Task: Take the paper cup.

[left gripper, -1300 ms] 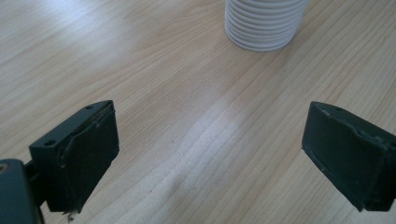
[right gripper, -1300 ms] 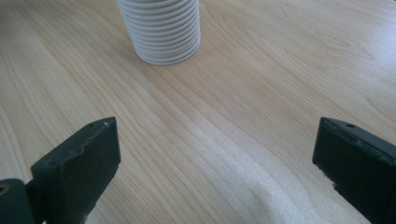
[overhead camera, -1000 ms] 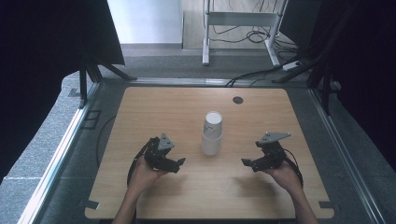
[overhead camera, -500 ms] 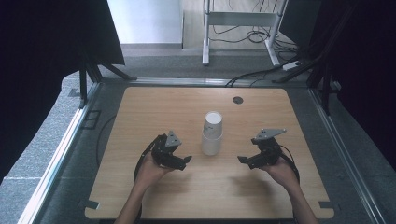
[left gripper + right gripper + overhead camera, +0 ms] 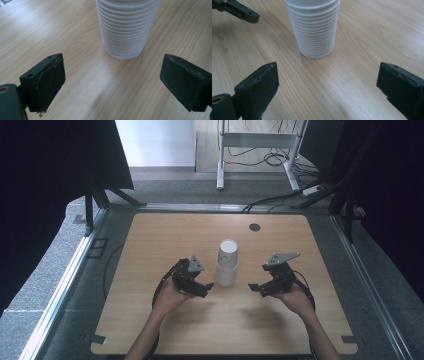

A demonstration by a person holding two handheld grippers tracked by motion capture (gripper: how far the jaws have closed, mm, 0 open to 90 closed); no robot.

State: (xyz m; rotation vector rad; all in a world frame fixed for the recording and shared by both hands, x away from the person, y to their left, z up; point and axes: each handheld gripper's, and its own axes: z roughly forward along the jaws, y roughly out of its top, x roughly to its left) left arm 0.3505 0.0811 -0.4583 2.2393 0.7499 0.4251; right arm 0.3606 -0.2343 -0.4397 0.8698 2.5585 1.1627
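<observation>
A tall stack of white ribbed paper cups stands upright near the middle of the wooden table. My left gripper sits just left of its base and points at it. Its jaws are open with only bare wood between them, and the stack stands a short way ahead of the left gripper. My right gripper is on the stack's right side, a little farther off. Its jaws have just been closing slightly but remain wide apart with nothing between them. From the right gripper the stack rises ahead.
A small dark round grommet lies near the table's far edge. One jaw of the left gripper shows beyond the stack in the right gripper view. Black curtains flank the table, and cables and a metal frame sit on the floor behind it.
Both hands have drawn in toward the cup stack, the left one sliding right and the right one sliding left. The stack has not moved.
</observation>
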